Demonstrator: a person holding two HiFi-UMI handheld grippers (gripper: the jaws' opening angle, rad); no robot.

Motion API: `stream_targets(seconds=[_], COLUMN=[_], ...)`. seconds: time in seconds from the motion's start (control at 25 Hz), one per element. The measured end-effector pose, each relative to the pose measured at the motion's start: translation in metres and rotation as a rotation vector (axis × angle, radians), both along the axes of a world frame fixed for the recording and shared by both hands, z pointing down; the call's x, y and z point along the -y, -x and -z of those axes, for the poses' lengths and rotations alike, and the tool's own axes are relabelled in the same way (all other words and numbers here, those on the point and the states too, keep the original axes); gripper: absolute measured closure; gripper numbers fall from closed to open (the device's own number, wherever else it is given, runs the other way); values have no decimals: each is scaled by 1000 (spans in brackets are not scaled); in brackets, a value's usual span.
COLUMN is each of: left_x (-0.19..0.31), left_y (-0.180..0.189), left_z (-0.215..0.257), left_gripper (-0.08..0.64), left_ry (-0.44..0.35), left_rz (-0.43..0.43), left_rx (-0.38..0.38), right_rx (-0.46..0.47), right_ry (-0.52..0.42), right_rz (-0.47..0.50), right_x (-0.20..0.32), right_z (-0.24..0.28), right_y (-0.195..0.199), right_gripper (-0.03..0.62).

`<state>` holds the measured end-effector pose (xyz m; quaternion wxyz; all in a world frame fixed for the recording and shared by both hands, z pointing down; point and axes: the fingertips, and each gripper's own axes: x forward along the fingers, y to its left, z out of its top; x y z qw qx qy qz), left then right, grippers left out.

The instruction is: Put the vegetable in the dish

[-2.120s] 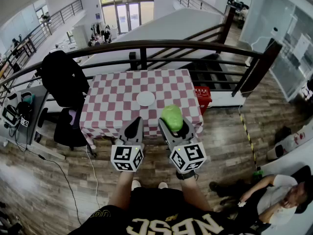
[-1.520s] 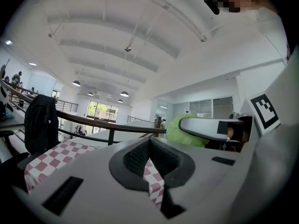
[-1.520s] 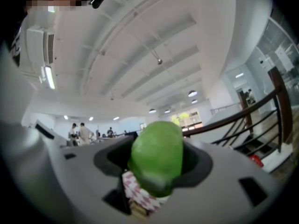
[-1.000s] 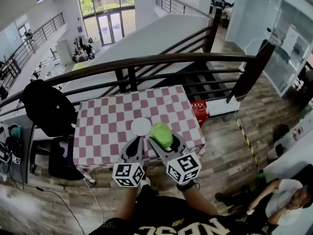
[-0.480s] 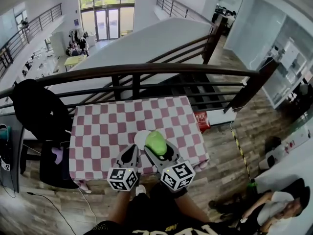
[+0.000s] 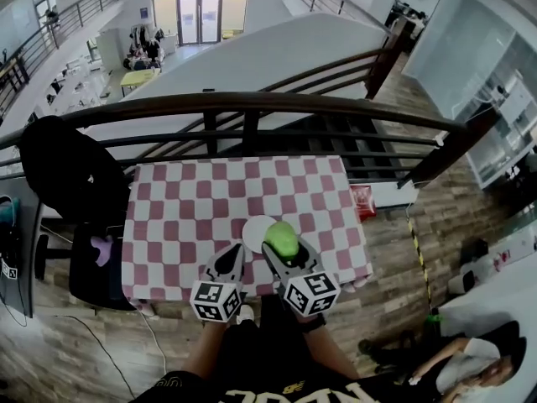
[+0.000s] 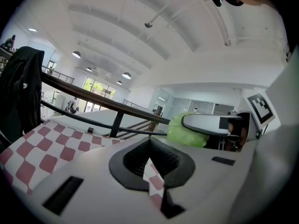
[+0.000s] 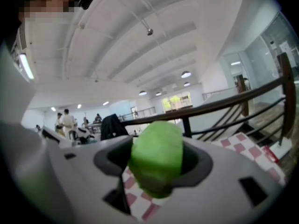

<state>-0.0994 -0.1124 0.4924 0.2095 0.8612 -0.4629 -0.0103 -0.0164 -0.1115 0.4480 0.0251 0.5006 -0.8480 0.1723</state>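
Status: pick is done, place is not. The right gripper (image 6: 288, 250) has the vegetable (image 8: 156, 157) clamped between its jaws. It's a green, rounded, leafy-looking lump, wide enough that the jaws stand well apart around it. The left gripper (image 6: 232, 257) is clenched on nothing, jaws tip to tip, with only checked cloth showing past them in its own view. It rides just beside the right one, at its 9 o'clock. The only container in play is the dish (image 6: 252, 227), a small white round plate on the table (image 6: 168, 225), a bit toward 5 o'clock from the table's centre. The visible part of it is bare, nothing in it. In the head view the vegetable overlaps the dish's 4 o'clock rim, but that's a steep look-down, so I read it as held in the air near the dish, not resting in it. The right gripper view shows red-and-white cloth under the vegetable and no plate, which backs that. I can't tell how high it hangs. The left gripper's tip sits at the dish's 7 o'clock, apart from it. Remaining, by my judgement: carry the vegetable the last bit toward 10 o'clock until it's over the plate's centre, lower it, open the right jaws, back off. The plate looks shallow and the vegetable is roundish and not much smaller than it, so it could roll off the rim if released off-centre or from height. A red crate (image 6: 362, 200) sits on the floor off the table's 3 o'clock side, not part of this.
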Motion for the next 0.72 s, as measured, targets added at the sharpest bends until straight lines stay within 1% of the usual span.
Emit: stream_targets(seconds=[0.16, 0.32, 0.48, 0.64, 0.72], left_x=[15, 19, 26, 29, 31], left_y=[3, 1, 1, 1, -1], left_z=[-30, -58, -89, -113, -124], left_gripper=[541, 541, 541, 541, 541], left_ry=[52, 104, 169, 243, 270], left_rz=[19, 11, 17, 41, 37], left_rx=[13, 41, 65, 50, 62], right_rx=[-17, 1, 15, 6, 16], right_ry=[91, 211, 308, 389, 426], right_rz=[-14, -22, -3, 27, 35], right_x=[13, 19, 31, 39, 44], right_z=[-43, -93, -142, -178, -193], right_y=[-10, -18, -17, -12, -9], right_gripper=[327, 327, 327, 327, 327])
